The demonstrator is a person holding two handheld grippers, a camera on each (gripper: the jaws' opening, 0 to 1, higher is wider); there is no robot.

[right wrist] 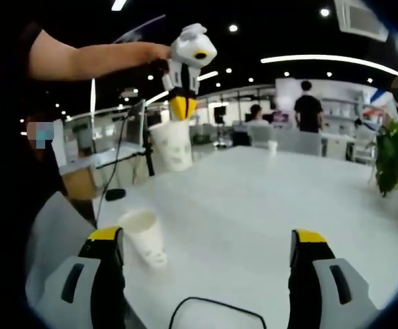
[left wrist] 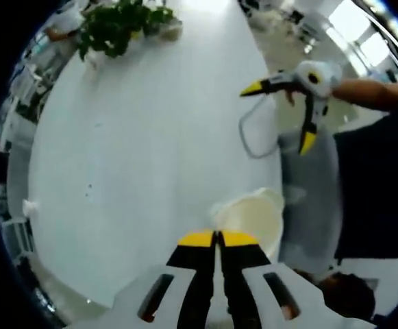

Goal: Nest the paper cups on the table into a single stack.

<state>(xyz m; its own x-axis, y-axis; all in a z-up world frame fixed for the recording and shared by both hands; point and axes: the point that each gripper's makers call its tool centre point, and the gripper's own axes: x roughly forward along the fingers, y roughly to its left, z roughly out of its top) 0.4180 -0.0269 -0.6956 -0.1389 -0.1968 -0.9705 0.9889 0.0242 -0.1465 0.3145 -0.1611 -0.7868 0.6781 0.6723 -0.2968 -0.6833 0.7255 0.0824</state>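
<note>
Paper, thin and light, crushes easily; pinch at rim wall, gently. Left gripper view: left gripper (left wrist: 216, 238) jaws closed on rim of held cup (left wrist: 253, 218); right gripper (left wrist: 281, 113) jaws wide apart, empty, above white surface (left wrist: 151, 137). Right gripper view: 2 cups — held cup, second cup (right wrist: 144, 235) lying tipped on surface near edge.

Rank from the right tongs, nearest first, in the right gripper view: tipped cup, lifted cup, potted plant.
1. White paper cup lying tipped on the white table, just beyond the right tongs, left side.
2. White paper cup gripped by the left tongs, raised, upper left.
3. Green leafy potted plant, far right edge.
</note>
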